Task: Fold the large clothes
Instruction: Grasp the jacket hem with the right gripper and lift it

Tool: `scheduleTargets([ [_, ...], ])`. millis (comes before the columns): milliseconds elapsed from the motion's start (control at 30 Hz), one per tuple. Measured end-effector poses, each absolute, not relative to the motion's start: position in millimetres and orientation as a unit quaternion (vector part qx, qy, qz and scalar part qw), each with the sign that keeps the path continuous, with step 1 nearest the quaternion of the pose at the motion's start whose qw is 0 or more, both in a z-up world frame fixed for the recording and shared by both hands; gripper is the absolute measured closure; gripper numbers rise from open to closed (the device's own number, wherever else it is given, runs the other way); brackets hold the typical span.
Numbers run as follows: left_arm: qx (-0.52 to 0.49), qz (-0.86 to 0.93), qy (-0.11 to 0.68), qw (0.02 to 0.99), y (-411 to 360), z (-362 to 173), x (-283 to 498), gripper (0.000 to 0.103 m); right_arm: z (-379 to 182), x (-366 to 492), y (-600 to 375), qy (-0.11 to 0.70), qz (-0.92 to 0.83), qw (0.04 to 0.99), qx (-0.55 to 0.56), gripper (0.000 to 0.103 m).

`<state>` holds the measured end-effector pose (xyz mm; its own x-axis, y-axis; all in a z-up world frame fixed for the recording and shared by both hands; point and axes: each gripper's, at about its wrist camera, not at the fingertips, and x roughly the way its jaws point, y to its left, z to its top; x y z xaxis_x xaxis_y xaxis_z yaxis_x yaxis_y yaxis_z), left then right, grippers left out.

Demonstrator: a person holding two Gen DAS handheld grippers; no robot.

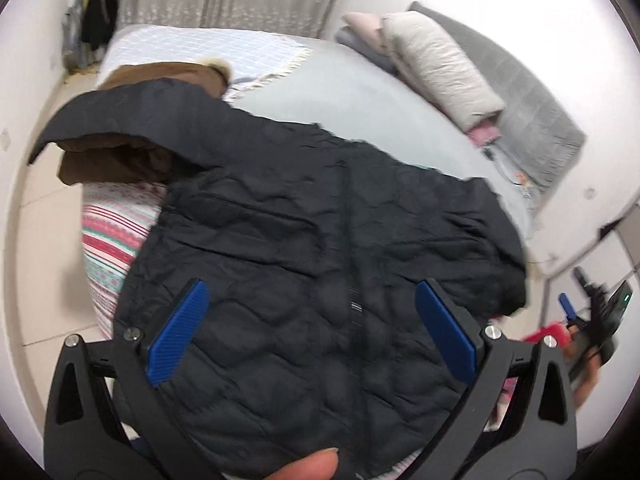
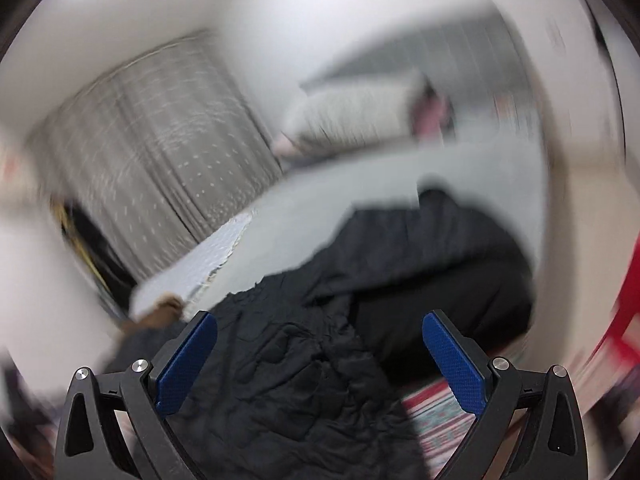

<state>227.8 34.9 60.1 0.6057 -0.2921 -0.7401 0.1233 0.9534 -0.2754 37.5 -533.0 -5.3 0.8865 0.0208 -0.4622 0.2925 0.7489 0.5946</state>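
A wide bed with a pale grey sheet (image 1: 360, 92) carries a black quilted jacket (image 1: 320, 248) at its near edge; a brown fur-trimmed coat (image 1: 160, 80) lies partly under the jacket's left side; a cream folded duvet (image 1: 440, 64) sits well beyond the jacket, by the headboard.

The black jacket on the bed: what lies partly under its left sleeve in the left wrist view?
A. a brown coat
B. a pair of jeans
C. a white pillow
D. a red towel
A: the sleeve of the black jacket is draped over a brown coat at the edge of the bed.
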Motion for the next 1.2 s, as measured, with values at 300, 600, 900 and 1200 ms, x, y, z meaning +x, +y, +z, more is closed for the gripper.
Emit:
scheduleTargets([
  [300,-0.187,-0.101,0.531,0.820,58,-34,293,0.008,-89,104,-656,0.214,-0.047,0.788,0.576,0.001],
  [600,-0.202,-0.088,0.526,0.822,60,-45,315,0.007,-108,129,-693,0.201,-0.125,0.784,0.573,0.030],
  [900,-0.221,-0.140,0.544,0.797,58,-57,329,0.001,-62,149,-680,0.161,-0.177,0.846,0.477,0.095],
  [1200,-0.228,-0.060,0.517,0.823,91,-48,337,0.001,-30,167,-633,0.173,-0.249,0.870,0.389,0.096],
])
